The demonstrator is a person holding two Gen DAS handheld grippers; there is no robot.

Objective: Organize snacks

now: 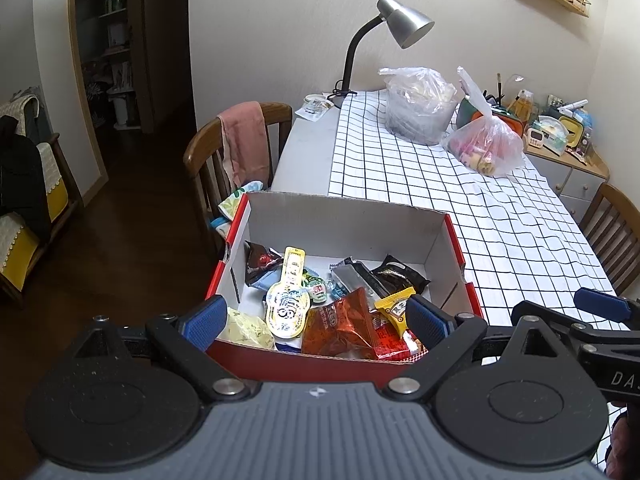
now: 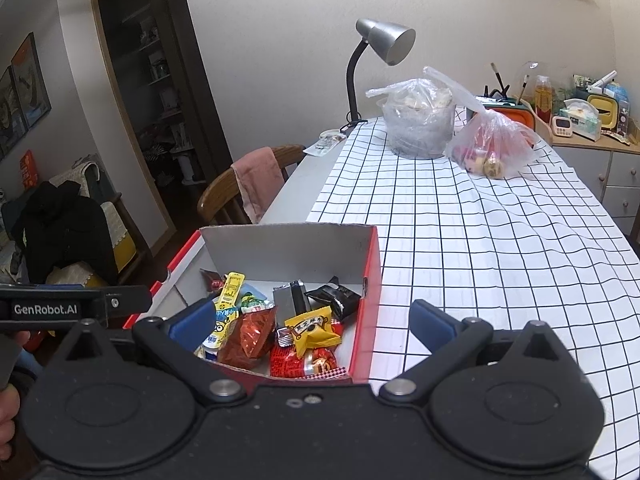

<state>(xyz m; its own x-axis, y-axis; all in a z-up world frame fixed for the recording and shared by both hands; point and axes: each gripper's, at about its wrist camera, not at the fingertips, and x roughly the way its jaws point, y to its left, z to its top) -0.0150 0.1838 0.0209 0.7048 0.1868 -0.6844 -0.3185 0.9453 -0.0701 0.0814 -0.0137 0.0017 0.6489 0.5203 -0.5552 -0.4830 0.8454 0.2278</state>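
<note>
**Both grippers wide open over the snack box, holding nothing**

Left gripper hangs just above the near wall of the red box, fingers spread wide, nothing between them. Right gripper is over the box's near right corner, also spread wide and empty; its right finger is out past the box, above the checked tablecloth.

The snacks are inside the box in a loose heap: orange-red packet, yellow packet, black wrapper, silver-and-black bar, a long yellow-white pouch, a pale green pack at the near left corner. No loose snacks show on the cloth beside the box.

Beyond the box, well apart from it, stand a pink plastic bag and a clear bag near the lamp.

Step in hand, my judgement: unclear. The pile fits snacks just gathered in, or a jumble waiting for sorting. Either way, any pick here needs care: the packets overlap and crinkle, so closing on a single one is tricky.
</note>
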